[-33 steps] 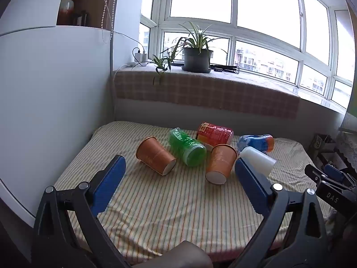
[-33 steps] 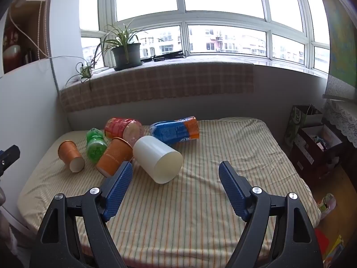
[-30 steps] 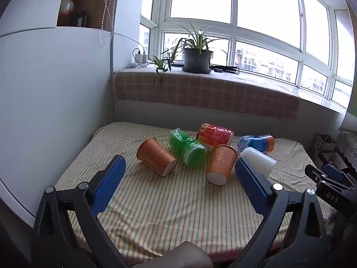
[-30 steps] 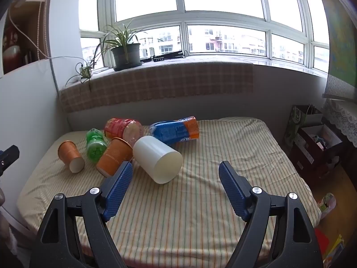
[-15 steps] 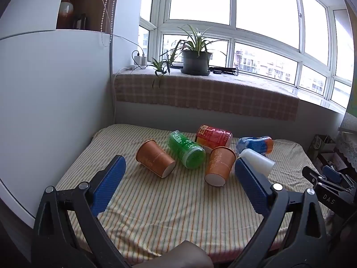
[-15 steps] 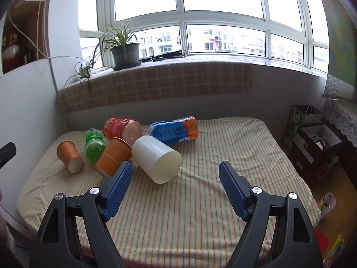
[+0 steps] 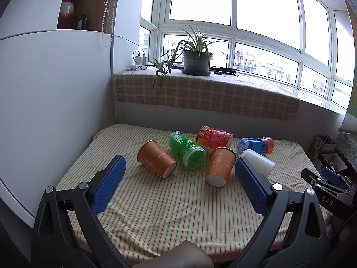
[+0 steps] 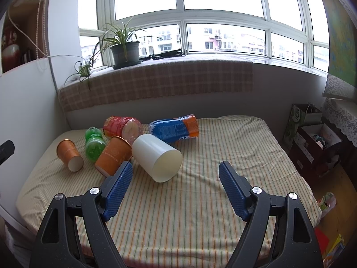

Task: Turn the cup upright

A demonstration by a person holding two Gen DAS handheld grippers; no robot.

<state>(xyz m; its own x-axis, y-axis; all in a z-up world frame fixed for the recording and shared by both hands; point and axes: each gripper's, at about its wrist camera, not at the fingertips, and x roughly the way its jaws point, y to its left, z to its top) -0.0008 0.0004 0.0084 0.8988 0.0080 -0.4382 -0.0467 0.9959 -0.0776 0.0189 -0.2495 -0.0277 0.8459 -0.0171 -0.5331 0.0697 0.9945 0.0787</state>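
Several cups lie on their sides on the striped bed (image 7: 178,210). One orange paper cup (image 7: 155,161) lies at the left and a second orange cup (image 7: 219,166) near the middle. A white cup (image 8: 156,157) lies with its mouth toward me, also in the left wrist view (image 7: 257,159). My left gripper (image 7: 180,178) is open and empty, held above the near part of the bed. My right gripper (image 8: 176,178) is open and empty, just short of the white cup. The right gripper's tip shows at the left view's right edge (image 7: 328,186).
A green bottle (image 7: 186,150), a red can (image 7: 214,136) and a blue-orange package (image 8: 175,129) lie among the cups. A potted plant (image 7: 196,62) stands on the checked sill. A white cabinet (image 7: 51,111) is at the left. Bags and boxes (image 8: 316,138) are on the floor at the right.
Both views have shifted slightly: the cups sit a touch higher and farther in the left wrist view. Nothing on the bed has moved; both grippers stay open.
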